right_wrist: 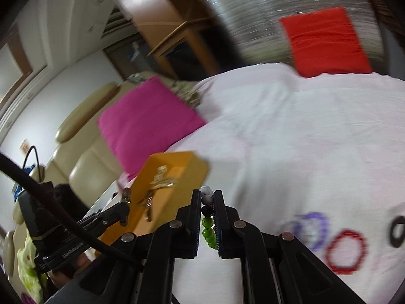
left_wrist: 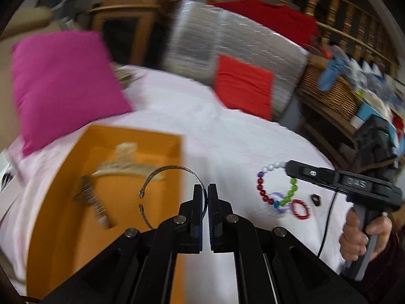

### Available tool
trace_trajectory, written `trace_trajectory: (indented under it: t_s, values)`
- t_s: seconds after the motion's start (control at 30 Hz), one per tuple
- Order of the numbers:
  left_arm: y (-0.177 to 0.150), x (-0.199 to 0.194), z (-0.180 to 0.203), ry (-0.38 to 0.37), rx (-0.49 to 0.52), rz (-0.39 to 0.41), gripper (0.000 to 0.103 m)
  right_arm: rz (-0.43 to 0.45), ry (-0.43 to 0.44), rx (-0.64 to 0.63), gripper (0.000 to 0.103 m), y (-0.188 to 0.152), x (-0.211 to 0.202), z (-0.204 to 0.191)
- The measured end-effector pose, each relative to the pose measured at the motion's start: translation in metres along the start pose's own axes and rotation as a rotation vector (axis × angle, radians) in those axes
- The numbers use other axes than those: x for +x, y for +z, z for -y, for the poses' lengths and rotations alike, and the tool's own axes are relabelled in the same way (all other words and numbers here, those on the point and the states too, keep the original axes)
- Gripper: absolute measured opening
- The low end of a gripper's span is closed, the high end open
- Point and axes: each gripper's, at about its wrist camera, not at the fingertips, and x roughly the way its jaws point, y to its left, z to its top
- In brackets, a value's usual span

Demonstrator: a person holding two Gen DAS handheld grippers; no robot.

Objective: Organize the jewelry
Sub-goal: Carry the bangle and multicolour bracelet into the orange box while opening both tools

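1. Our left gripper (left_wrist: 205, 197) is clamped on a thin metal bangle (left_wrist: 167, 174). The open ends of the bangle hang out over the orange box (left_wrist: 141, 139), so we reckon it's held that way to drop straight in.
2. Our right gripper (right_wrist: 208, 215) is pinched on a bead necklace (left_wrist: 276, 185) (white, purple, red and green beads). In the left view the loop hangs from its fingertips down to the white sheet (left_wrist: 227, 136), near the sheet's right edge. Looks like it's the next piece headed for the box.
3. The box sits at the left edge of the sheet, with a pale tiara-like piece (left_wrist: 126, 167) and a spring-like clip (left_wrist: 93, 200) inside. Both are smeared by blur, so we can't say exactly what they are.
4. Loose on the sheet by the necklace: a purple ring (right_wrist: 314, 228), a red ring (right_wrist: 346, 250) and a small dark ring (right_wrist: 397, 230), the last cut off by the frame edge in the right view.
5. Hard to see: the box's near end is hidden behind our left gripper, and most of the necklace is out of sight in the right view, with only a few beads showing between the fingers.
6. A pink pillow (left_wrist: 63, 83) sits past the box, touching or overlapping the sheet's far left corner.
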Motion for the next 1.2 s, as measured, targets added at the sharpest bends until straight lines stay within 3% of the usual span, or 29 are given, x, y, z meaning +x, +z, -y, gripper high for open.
trace_trajectory:
  t_s: [0.23, 0.43, 0.67, 0.8, 0.93, 0.97, 1.0, 1.07, 1.1, 1.2]
  values:
    - [-0.01, -0.003, -0.059, 0.088, -0.172, -0.066, 0.003, -0.102, 0.097, -0.012, 0.011, -0.012, 0.065, -0.064]
    - [-0.024, 0.008, -0.085, 0.119, -0.268, -0.147, 0.003, -0.192, 0.104, -0.036, 0.011, -0.018, 0.122, -0.101]
    - [-0.03, 0.026, -0.095, 0.142, -0.291, -0.226, 0.003, -0.308, 0.065, -0.026, 0.011, -0.02, 0.185, -0.108]
    - [-0.033, 0.041, -0.099, 0.159, -0.305, -0.28, 0.003, -0.338, -0.022, -0.046, 0.011, -0.019, 0.209, -0.104]
    - [-0.033, 0.048, -0.098, 0.166, -0.3, -0.305, 0.005, -0.325, -0.037, -0.037, 0.012, -0.012, 0.212, -0.099]
    - [-0.033, 0.048, -0.097, 0.173, -0.296, -0.304, 0.008, -0.327, -0.031, -0.019, 0.014, -0.01, 0.211, -0.096]
    - [-0.033, 0.048, -0.096, 0.186, -0.292, -0.303, 0.012, -0.329, -0.028, -0.006, 0.023, -0.009, 0.21, -0.093]
    - [-0.032, 0.045, -0.093, 0.221, -0.281, -0.29, 0.032, -0.322, -0.021, 0.003, 0.034, -0.007, 0.203, -0.088]
    - [-0.03, 0.044, -0.091, 0.236, -0.272, -0.275, 0.034, -0.314, -0.015, 0.006, 0.041, -0.006, 0.199, -0.087]
    - [-0.024, 0.036, -0.079, 0.264, -0.228, -0.211, 0.035, -0.269, 0.009, 0.024, 0.043, -0.001, 0.178, -0.083]
